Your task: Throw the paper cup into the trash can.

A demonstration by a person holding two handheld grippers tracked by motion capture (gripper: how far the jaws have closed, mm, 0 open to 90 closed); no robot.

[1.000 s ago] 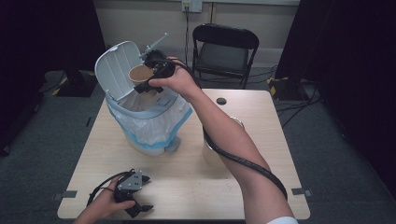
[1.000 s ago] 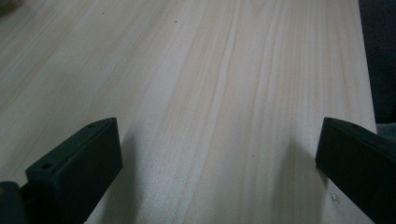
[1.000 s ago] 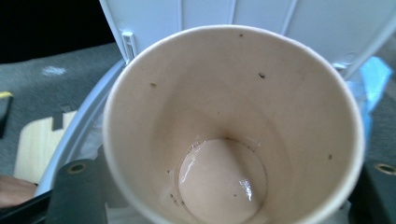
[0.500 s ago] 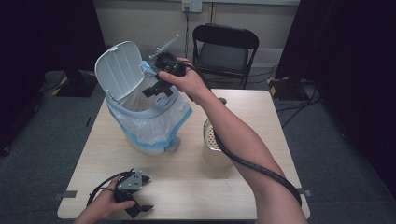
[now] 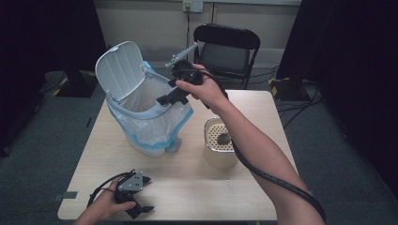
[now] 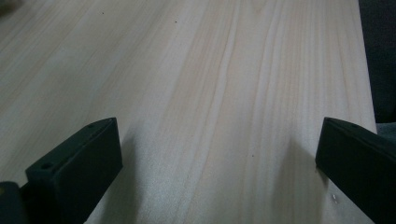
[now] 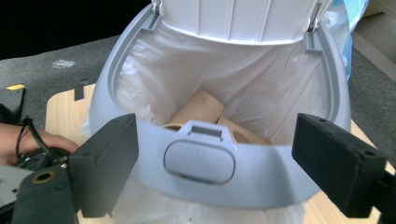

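A pale wooden desk (image 5: 187, 183) is backed by a dark room and a folding chair (image 5: 227, 47). The right claw (image 5: 170, 97) is held with jaws apart and empty at the right rim of the lined bin (image 5: 141, 117); cardboard tubes (image 7: 198, 109) lie inside, just left of it. The perforated container (image 5: 219, 147) lies right and nearer. The left claw (image 5: 141, 194) is rested apart on the near left.

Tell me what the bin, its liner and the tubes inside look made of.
Bin: likely matte grey-white plastic, with moulded ribs and a latch. Liner: thin translucent film, wrinkled and glossy. Tubes: probably plain brown cardboard, dull, hollow-ended.
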